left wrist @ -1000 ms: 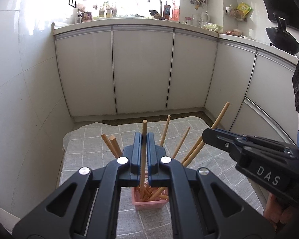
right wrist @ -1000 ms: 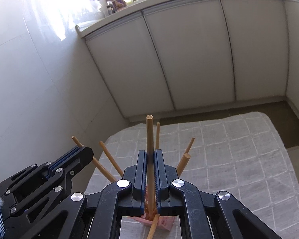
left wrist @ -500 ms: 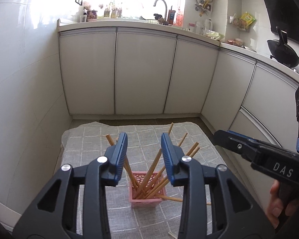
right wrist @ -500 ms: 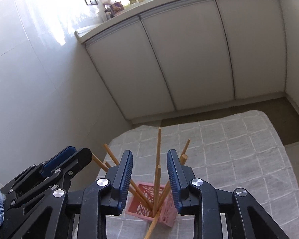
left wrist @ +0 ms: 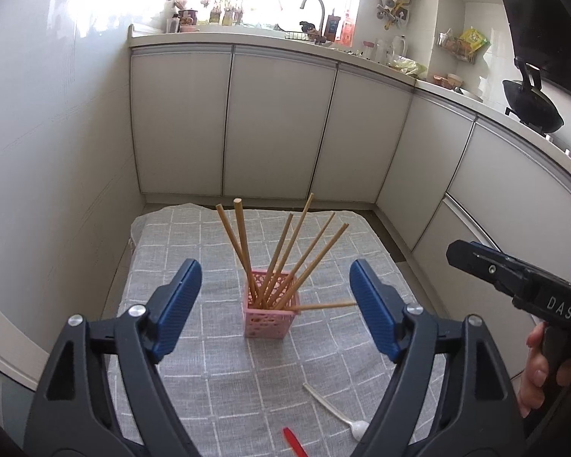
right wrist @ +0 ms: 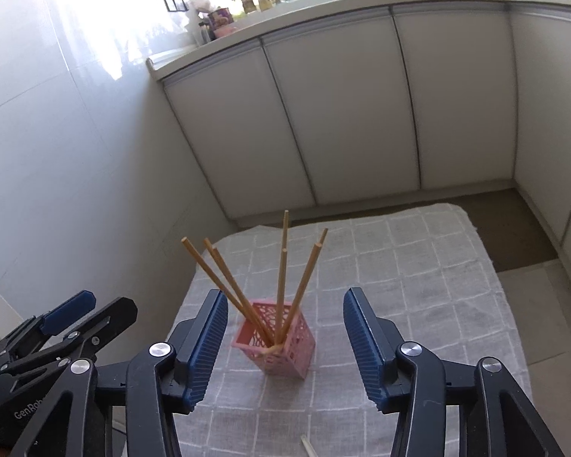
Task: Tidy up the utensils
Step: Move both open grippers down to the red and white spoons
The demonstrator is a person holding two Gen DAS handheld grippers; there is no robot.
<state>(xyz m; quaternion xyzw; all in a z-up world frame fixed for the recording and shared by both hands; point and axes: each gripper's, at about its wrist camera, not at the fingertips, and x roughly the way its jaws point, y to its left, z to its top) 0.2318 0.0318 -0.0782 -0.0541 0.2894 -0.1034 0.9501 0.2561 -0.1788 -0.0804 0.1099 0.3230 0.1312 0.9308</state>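
the left gripper [left wrist: 275,308] stood with its blue ribbed pads spread wide and nothing between them, its jaws having just been opening; the right gripper [right wrist: 284,342] was likewise parted and empty, its jaws also just opening, though less far. that fits a release: the thin wooden chopsticks [left wrist: 285,251] now stood in the small pink lattice-sided plastic basket [left wrist: 271,314], fanning outward because each leans on the rim, with one lying nearly level, poking out toward 3 o'clock. in the left wrist view the basket sat at 12 o'clock from the open pads, clear of both; in the right wrist view the same basket [right wrist: 276,339] sat between the pads' line of sight but apart from them. both tools pointed downward at the basket from above the grey checked cloth [left wrist: 217,381] that covers the table. the right gripper showed at 3 o'clock in the left view, a person's hand [left wrist: 536,373] wrapped round its handle. a white plastic spoon [left wrist: 335,411] and a red utensil [left wrist: 295,442], partly hidden, lay on the cloth at 5 o'clock, probably the next things to collect.
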